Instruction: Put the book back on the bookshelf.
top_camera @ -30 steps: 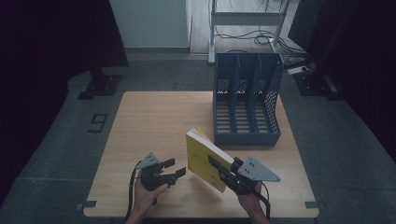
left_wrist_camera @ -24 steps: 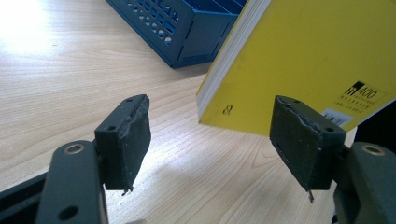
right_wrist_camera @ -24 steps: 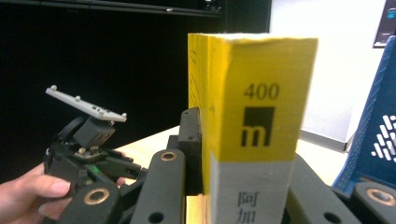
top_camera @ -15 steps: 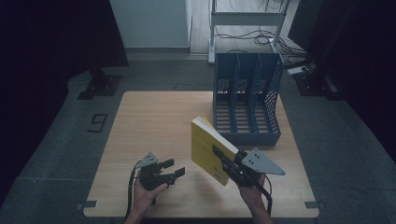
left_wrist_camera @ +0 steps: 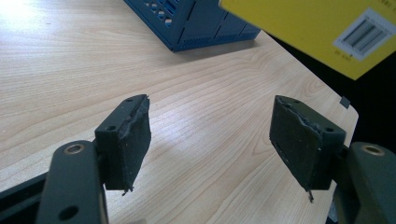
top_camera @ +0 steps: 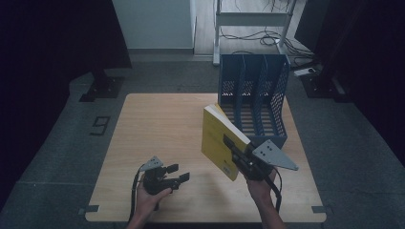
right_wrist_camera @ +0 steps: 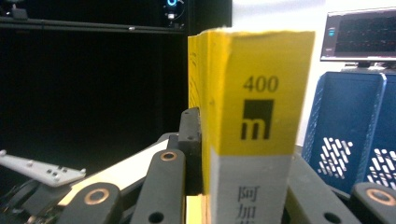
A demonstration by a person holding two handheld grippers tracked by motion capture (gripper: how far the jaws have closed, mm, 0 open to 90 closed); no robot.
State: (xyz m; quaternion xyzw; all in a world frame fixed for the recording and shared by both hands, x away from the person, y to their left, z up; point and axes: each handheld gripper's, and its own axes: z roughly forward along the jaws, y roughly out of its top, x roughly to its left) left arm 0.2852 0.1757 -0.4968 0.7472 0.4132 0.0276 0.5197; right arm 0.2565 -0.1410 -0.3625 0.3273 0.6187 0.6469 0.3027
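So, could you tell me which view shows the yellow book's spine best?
The right gripper view: the yellow book faces it spine-on, clamped in the right gripper. The high view shows it tilted above the table; the left gripper view catches its barcoded corner.

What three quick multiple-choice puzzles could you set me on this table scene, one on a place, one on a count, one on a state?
1. Where is the yellow book?
A. flat on the table
B. held up off the table by the right gripper
C. inside the file rack

2. How many slots has the blue file rack?
A. three
B. two
C. five

3. How do the jaws of the left gripper stand?
A. shut on the book
B. shut on a pen
C. open, with nothing between them

Answers: 1 B, the jaws clamp it on both sides; 2 A, two dividers make three slots; 3 C, bare wooden table shows between the pads.
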